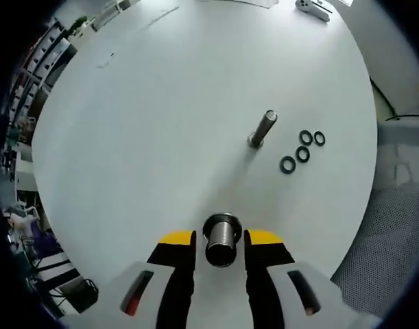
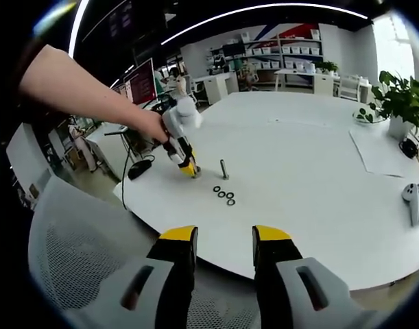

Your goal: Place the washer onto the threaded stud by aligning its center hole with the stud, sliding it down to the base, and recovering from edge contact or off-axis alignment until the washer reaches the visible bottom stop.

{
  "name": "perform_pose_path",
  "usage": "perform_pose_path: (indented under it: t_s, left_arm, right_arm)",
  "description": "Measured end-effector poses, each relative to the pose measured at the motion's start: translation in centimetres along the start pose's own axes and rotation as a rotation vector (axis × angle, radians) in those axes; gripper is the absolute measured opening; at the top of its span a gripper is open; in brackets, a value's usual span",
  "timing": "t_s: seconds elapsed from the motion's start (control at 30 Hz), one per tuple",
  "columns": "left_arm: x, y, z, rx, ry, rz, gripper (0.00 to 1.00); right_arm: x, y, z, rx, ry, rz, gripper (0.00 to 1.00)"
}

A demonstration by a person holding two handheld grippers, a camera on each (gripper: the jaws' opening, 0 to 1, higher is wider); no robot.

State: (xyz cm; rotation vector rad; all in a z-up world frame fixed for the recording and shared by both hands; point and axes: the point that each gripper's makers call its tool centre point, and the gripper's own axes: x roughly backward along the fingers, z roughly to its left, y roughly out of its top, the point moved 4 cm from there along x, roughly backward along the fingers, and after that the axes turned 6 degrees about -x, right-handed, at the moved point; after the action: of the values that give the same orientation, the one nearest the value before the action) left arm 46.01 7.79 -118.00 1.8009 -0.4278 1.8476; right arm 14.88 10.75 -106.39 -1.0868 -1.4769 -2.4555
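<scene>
So from where I'm standing nothing's been threaded on yet, looks like the very start of the job to me. Big round white table [image 1: 161, 137], and the left gripper [image 1: 220, 245] is parked low over it with its jaws partly open around a short metal cylinder [image 1: 221, 238] standing between the yellow tips; can't tell if the pads actually touch it or there's a sliver of gap each side, so I wouldn't call it a grip. Ahead of those jaws and a bit right stands the stud [image 1: 262, 128], bare all the way down, and just right of its foot lie four black washers [image 1: 303, 146] flat on the table, none picked up. The right gripper [image 2: 221, 241] is way back off the table edge, over a mesh chair [image 2: 72, 240], jaws wide open and holding nothing; from there you see the stud [image 2: 224, 168] well ahead, washers just in front of it. My guess at the next move: the right one comes in, pinches one washer by its rim and lines the hole over the stud top.
</scene>
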Motion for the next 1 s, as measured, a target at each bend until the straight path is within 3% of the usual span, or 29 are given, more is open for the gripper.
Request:
perform_pose_path:
  t_s: [0.13,0.3,0.63,0.7,0.83,1.0]
  left_arm:
    - [0.9,-0.4,0.5,-0.001,0.018,-0.016,0.3]
    - [2.7,-1.6,1.0,0.065,0.069,-0.093,0.33]
    - [7.0,-3.1,-1.6,0.271,0.1,-0.343,0.33]
    - [9.5,-3.9,-3.9,0.306,0.11,-0.399,0.33]
    - [11.1,-4.2,-7.2,0.392,0.11,-0.521,0.32]
    - [13.4,-5.1,-10.4,0.434,0.123,-0.6,0.32]
  right_arm:
    - [0.0,-0.1,0.1,0.005,0.003,0.005,0.35]
    - [0.0,-0.1,0.3,0.014,0.013,0.013,0.34]
    - [-0.1,-0.5,0.7,0.039,0.033,0.037,0.34]
    - [-0.1,-0.4,0.7,0.043,0.035,0.037,0.34]
    - [-0.1,-0.5,0.8,0.049,0.039,0.044,0.34]
    - [0.0,-0.7,0.9,0.059,0.041,0.059,0.34]
